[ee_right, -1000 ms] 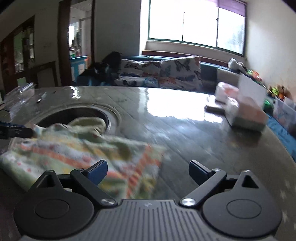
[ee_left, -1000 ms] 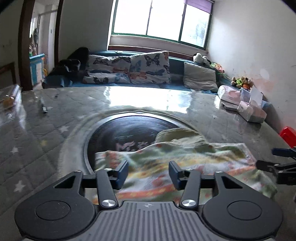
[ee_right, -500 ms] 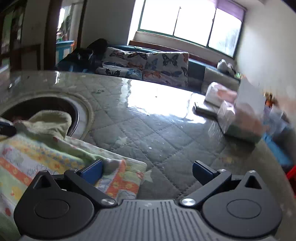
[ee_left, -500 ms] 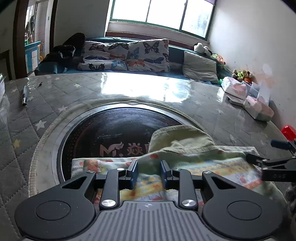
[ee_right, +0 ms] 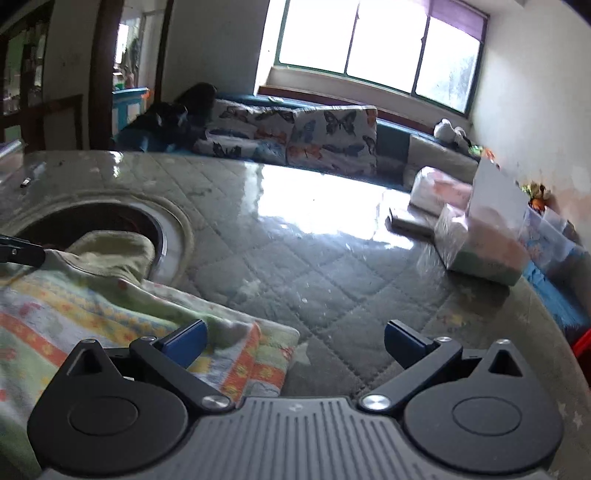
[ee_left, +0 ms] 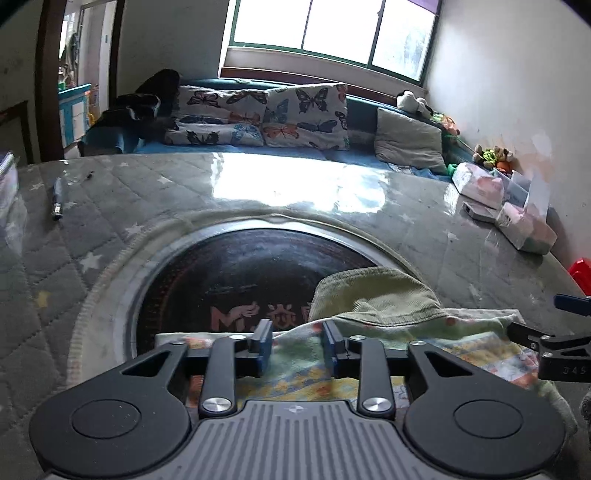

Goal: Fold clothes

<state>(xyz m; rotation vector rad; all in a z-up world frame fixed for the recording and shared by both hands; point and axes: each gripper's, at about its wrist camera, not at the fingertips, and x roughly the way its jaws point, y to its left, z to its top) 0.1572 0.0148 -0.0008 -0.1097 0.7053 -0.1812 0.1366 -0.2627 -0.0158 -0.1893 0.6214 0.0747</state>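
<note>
Since half a second ago the left gripper [ee_left: 297, 345] has parted its fingers [ee_left: 261, 345] again: then they stood nearly together over the cloth, now a moderate gap lies between the blue pads, and a raised ridge of the patterned garment [ee_left: 436, 354] sits in that gap without being visibly pinched. The right gripper [ee_right: 293, 341] has edged in over the garment's corner; its fingers [ee_right: 184, 341] are spread wide, holding nothing, the left pad above the striped edge of the garment [ee_right: 110, 317] and the right pad above bare tabletop [ee_right: 332, 266].

The garment, pale green with orange and yellow bands of small figures, lies flat on the quilted, star-printed tabletop [ee_left: 110, 206], its far edge lapping over the rim of the round dark inset plate [ee_left: 236, 273] set into the table. An olive-green corduroy piece [ee_left: 373, 295] pokes out from under its far edge, partly over the plate. In the left wrist view the right gripper's black finger [ee_left: 532, 338] reaches in at the garment's right end.

Farther out, a pen-like object [ee_left: 57, 199] lies at the left, wrapped tissue packs [ee_right: 480, 243] stand at the right, and butterfly-print cushions [ee_left: 258, 114] line the sofa below the window [ee_left: 332, 29].
</note>
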